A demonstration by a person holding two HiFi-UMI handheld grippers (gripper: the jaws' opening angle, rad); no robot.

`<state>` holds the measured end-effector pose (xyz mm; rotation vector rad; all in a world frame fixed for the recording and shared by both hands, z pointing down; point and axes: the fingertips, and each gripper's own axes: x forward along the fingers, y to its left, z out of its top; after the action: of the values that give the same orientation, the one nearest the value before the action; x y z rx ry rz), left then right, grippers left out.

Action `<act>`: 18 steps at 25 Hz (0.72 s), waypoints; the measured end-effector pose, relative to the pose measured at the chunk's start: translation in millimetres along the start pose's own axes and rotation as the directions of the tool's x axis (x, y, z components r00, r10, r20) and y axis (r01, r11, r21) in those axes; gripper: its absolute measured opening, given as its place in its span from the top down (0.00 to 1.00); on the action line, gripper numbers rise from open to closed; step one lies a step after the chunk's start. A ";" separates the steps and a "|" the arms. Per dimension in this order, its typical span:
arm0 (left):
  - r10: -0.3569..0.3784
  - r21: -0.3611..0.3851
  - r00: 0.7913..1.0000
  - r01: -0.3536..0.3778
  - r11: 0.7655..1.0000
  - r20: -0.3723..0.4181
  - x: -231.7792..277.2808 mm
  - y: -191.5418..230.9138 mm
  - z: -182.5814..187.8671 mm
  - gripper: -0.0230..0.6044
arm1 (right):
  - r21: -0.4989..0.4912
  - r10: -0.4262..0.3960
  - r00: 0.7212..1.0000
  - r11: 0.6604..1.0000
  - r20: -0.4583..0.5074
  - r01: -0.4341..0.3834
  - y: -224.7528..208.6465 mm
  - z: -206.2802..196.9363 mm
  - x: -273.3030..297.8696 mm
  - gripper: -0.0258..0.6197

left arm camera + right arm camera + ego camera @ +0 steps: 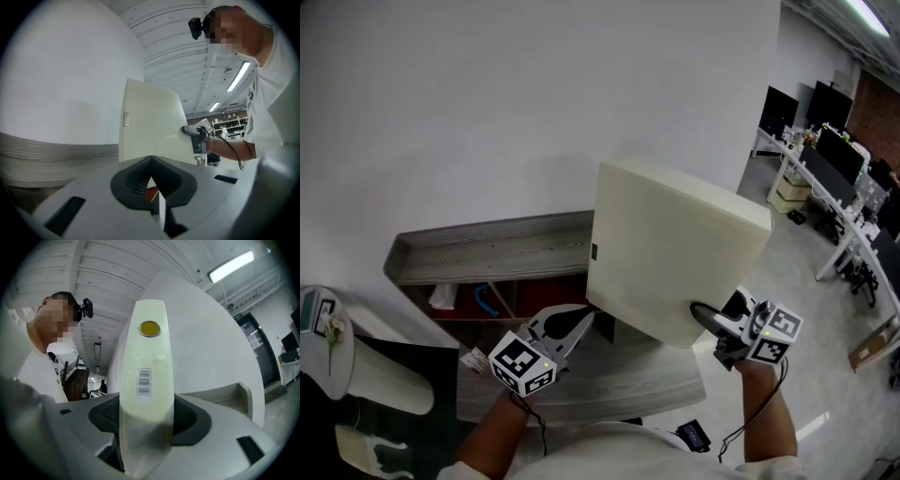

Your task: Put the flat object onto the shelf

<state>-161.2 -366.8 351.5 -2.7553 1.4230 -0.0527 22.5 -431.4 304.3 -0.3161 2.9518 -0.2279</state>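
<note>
The flat cream panel (pixel 675 244) is pinched edgewise by the right hand-held gripper (pixel 705 317) for lifting onto the grey wooden shelf (pixel 487 248), while the left hand-held gripper (pixel 581 326) is pressed together, empty.

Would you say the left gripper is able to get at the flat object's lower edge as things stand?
Probably yes: the left gripper sits right under the flat object with nothing between, though its jaws are together.
</note>
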 end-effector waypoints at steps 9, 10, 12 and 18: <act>0.111 0.068 0.993 -0.113 0.991 0.033 26.9 28.3 40.7 0.94 | -0.105 0.242 0.970 0.965 -0.010 -0.242 -18.6 75.8 46.3 0.52; 0.121 0.077 0.992 -0.123 0.989 0.034 30.7 30.7 43.4 0.94 | -0.116 0.260 0.966 0.959 -0.013 -0.260 -21.7 80.6 51.1 0.52; 0.134 0.087 0.990 -0.137 0.987 0.037 39.5 33.1 48.5 0.94 | -0.126 0.269 0.963 0.955 -0.019 -0.269 -35.0 84.3 56.2 0.52; 0.172 0.103 0.984 -0.177 0.979 0.052 61.7 42.3 59.4 0.94 | -0.139 0.312 0.950 0.940 -0.026 -0.312 -60.6 87.8 77.5 0.52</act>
<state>-157.1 -440.4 290.7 -2.5209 1.5940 -0.0621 -24.7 -518.9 217.6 0.1392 2.9707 0.0223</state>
